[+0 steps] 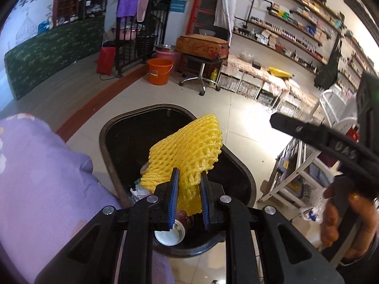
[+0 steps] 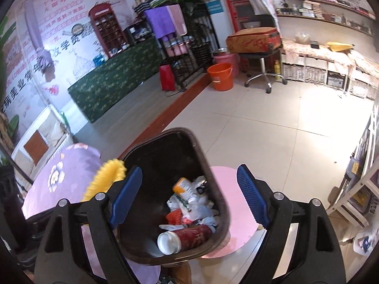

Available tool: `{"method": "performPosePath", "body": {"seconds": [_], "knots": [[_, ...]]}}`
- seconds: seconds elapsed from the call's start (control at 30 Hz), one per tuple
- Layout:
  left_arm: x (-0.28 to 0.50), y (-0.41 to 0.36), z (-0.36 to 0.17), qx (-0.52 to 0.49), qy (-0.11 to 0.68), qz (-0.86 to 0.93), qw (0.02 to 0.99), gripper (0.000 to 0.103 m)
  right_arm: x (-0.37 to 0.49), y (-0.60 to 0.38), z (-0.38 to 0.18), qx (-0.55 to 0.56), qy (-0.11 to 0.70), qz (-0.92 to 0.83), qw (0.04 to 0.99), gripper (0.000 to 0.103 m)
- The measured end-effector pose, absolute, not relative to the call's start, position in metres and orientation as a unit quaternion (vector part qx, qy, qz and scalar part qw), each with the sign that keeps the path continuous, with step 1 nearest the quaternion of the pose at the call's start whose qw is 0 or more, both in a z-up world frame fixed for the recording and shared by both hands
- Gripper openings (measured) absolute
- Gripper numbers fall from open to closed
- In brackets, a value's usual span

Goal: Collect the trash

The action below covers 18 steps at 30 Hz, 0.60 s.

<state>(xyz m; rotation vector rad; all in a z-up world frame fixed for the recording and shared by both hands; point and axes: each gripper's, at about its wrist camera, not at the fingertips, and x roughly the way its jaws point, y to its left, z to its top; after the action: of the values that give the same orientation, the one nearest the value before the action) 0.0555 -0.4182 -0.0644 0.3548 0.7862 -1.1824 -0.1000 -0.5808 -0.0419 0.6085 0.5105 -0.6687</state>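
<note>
Yellow foam net point(image 1: 187, 151) pinched in left gripper point(image 1: 189, 198), jaws closed tight on it, held over open trash bin point(image 1: 113, 127); not yet released. Right gripper point(image 2: 189, 194) jaws wide apart, nothing between pads, above same bin. Bin contents: bottle point(image 2: 184, 236), crumpled wrappers point(image 2: 194, 203). Judgement: several items already collected; net drop remaining. Beyond: orange bucket point(image 2: 220, 75) on floor.
</note>
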Motion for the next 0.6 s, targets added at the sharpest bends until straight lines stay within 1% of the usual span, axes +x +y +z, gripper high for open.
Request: {"method": "performPosePath", "body": {"seconds": [0.03, 0.1, 0.13, 0.17, 0.2, 0.23, 0.27, 0.3, 0.37, 0.5, 0.6], "knots": [[0.055, -0.422, -0.065, 0.17, 0.358, -0.542, 0.742, 0.017, -0.103, -0.583, -0.042, 0.291, 0.242, -0.323, 0.867, 0.082], [0.052, -0.428, -0.068, 0.182, 0.351, -0.543, 0.741, 0.022, -0.107, -0.585, -0.042, 0.293, 0.24, -0.329, 0.865, 0.082], [0.052, -0.431, -0.069, 0.187, 0.349, -0.54, 0.742, 0.031, -0.11, -0.587, -0.042, 0.293, 0.24, -0.331, 0.864, 0.082], [0.052, -0.432, -0.069, 0.189, 0.349, -0.538, 0.744, 0.047, -0.111, -0.589, -0.043, 0.293, 0.241, -0.333, 0.863, 0.082], [0.051, -0.435, -0.069, 0.189, 0.349, -0.535, 0.746, 0.057, -0.112, -0.589, -0.043, 0.293, 0.242, -0.334, 0.863, 0.082], [0.05, -0.433, -0.068, 0.184, 0.345, -0.535, 0.749, 0.07, -0.111, -0.591, -0.044, 0.293, 0.243, -0.336, 0.862, 0.082], [0.049, -0.428, -0.066, 0.174, 0.337, -0.541, 0.751, 0.075, -0.111, -0.591, -0.045, 0.293, 0.245, -0.336, 0.861, 0.082], [0.047, -0.423, -0.063, 0.166, 0.331, -0.548, 0.75, 0.079, -0.11, -0.59, -0.046, 0.292, 0.247, -0.336, 0.861, 0.083], [0.047, -0.419, -0.058, 0.155, 0.323, -0.556, 0.75, 0.095, -0.109, -0.588, -0.047, 0.287, 0.251, -0.337, 0.861, 0.086], [0.04, -0.395, -0.045, 0.145, 0.294, -0.547, 0.77, 0.097, -0.103, -0.58, -0.044, 0.267, 0.253, -0.344, 0.864, 0.088], [0.038, -0.368, -0.041, 0.142, 0.279, -0.524, 0.792, 0.097, -0.097, -0.563, -0.037, 0.238, 0.248, -0.353, 0.87, 0.095]]}}
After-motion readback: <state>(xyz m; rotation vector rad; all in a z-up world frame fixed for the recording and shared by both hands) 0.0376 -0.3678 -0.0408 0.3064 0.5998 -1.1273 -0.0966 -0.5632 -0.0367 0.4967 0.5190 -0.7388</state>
